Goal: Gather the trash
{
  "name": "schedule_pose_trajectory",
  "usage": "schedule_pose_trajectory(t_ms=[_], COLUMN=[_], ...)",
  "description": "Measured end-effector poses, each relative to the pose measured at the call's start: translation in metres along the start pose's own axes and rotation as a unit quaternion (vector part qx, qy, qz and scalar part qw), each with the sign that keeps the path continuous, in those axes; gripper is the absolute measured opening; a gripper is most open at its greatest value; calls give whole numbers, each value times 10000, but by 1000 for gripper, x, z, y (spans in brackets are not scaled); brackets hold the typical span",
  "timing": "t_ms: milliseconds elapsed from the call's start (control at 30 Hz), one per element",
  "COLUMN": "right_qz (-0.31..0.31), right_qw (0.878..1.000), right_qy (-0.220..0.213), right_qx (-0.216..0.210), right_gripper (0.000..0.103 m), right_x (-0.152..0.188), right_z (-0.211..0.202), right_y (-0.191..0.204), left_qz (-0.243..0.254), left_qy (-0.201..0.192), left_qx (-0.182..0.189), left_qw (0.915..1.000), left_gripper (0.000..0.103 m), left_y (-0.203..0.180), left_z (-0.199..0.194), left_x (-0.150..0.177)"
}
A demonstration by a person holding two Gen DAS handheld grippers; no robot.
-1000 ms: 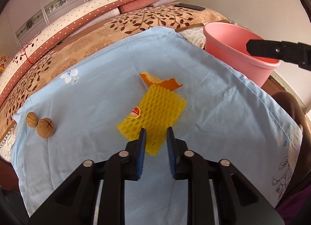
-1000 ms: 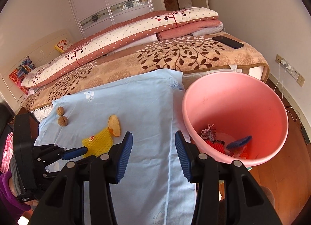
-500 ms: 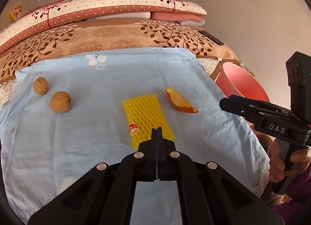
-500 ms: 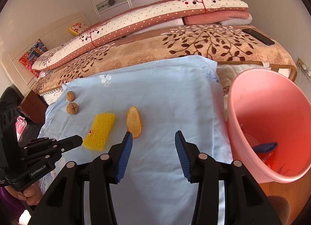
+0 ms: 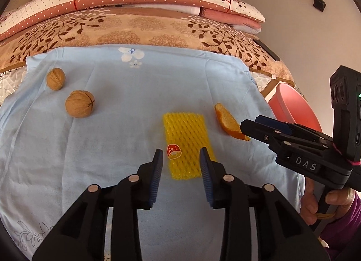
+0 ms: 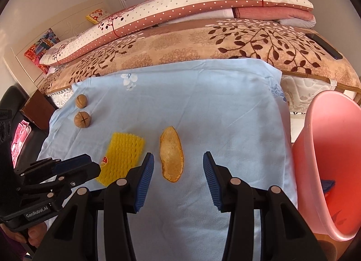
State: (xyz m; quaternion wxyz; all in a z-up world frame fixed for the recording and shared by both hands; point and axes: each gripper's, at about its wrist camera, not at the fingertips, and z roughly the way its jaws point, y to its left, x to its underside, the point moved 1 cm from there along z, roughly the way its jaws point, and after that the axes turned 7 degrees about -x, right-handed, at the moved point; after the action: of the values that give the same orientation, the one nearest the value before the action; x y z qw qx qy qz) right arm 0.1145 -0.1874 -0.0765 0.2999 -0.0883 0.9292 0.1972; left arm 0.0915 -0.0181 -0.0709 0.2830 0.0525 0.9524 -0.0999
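Both grippers are mine to watch: the left gripper point(image 5: 180, 163) has just been spreading its jaws, and they now stand apart over the near end of the yellow foam net point(image 5: 186, 145), which lies flat on the light blue cloth point(image 5: 135, 125); the pads do not press on it. My right gripper point(image 6: 178, 170) holds its jaws wide with nothing gripped, the orange peel point(image 6: 171, 156) lying on the cloth just ahead of and between them, paler inner side up. Foam net and peel lie side by side, close but apart. Two walnuts point(image 5: 79, 103) sit together near the cloth's far left. At the right edge of the bed stands the pink bucket point(image 6: 315, 159); inside it I can make out only a dark blue scrap point(image 6: 328, 184) low against the wall, the rest being cut off from view. A hand point(image 5: 327, 202) in a purple sleeve grips the right handle.
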Motion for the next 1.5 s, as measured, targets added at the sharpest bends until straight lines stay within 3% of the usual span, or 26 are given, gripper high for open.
schedule_pose_trajectory(t_ms=[100, 167, 300, 367, 500, 1133, 1500], right_qz=[-68, -100, -58, -58, -93, 397, 646], right_qw=[9999, 9999, 9998, 9997, 9997, 9970, 9920], right_qy=[76, 96, 207, 237, 226, -661, -1080], right_qx=[49, 50, -24, -48, -89, -51, 128], right_gripper=[45, 44, 32, 26, 16, 14, 14], right_x=[1, 2, 6, 9, 12, 10, 11], right_z=[8, 12, 18, 20, 16, -74, -111], right_y=[1, 2, 0, 0, 2, -25, -50], left_qz=[116, 158, 285, 312, 340, 445, 574], left_qy=[120, -15, -97, -95, -143, -772, -881], left_qx=[-215, -293, -451, -386, -381, -194, -54], left_qw=[9996, 9994, 9985, 9987, 9986, 9958, 9944], left_gripper=[34, 34, 33, 19, 9, 9, 9], left_y=[-3, -5, -10, -13, -16, -58, -93], left_z=[10, 11, 12, 12, 7, -38, -40], left_x=[6, 8, 12, 12, 11, -14, -29])
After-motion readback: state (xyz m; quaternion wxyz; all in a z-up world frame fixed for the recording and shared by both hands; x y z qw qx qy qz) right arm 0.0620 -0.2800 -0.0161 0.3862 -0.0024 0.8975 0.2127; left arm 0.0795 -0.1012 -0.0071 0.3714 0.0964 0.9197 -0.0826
